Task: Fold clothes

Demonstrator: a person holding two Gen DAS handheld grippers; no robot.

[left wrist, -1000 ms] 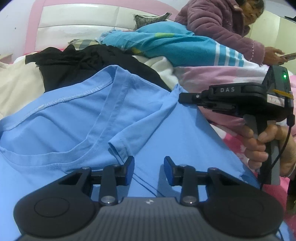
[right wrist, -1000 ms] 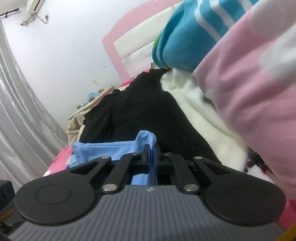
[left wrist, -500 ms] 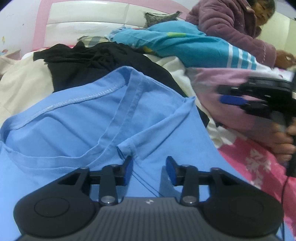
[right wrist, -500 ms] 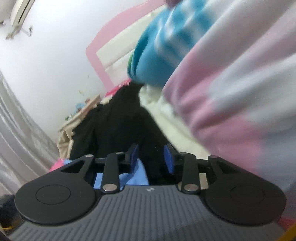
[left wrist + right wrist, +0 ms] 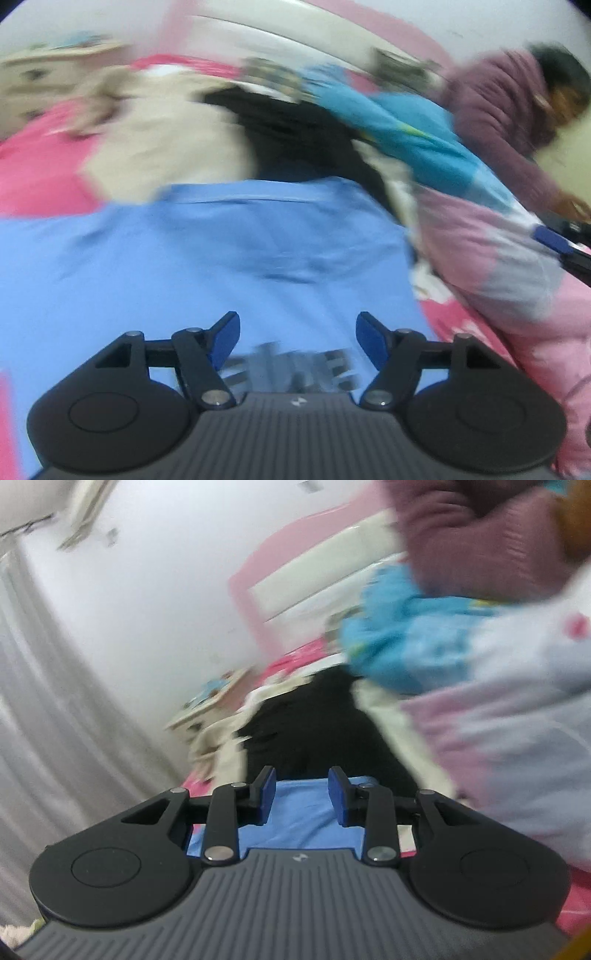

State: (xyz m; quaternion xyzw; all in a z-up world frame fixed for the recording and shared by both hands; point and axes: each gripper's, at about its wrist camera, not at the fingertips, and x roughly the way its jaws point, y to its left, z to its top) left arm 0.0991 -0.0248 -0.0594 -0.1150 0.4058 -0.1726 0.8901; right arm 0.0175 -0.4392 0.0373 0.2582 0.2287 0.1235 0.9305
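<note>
Light blue T-shirt (image 5: 229, 254): lies spread flat on the pink bed, grey printed lettering near its lower edge, blurred. Behind it, heaped unfolded: black garment (image 5: 295, 133) and cream garment (image 5: 162, 147), side by side.

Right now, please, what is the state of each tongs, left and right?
Left tongs: opening, nothing between them; the blue shirt lies below.
Right tongs: open, holding nothing, above the shirt's edge.

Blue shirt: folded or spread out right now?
Folded, it seems: the shirt lies as a compact panel with a straight far edge; blur hides the layers.
</note>
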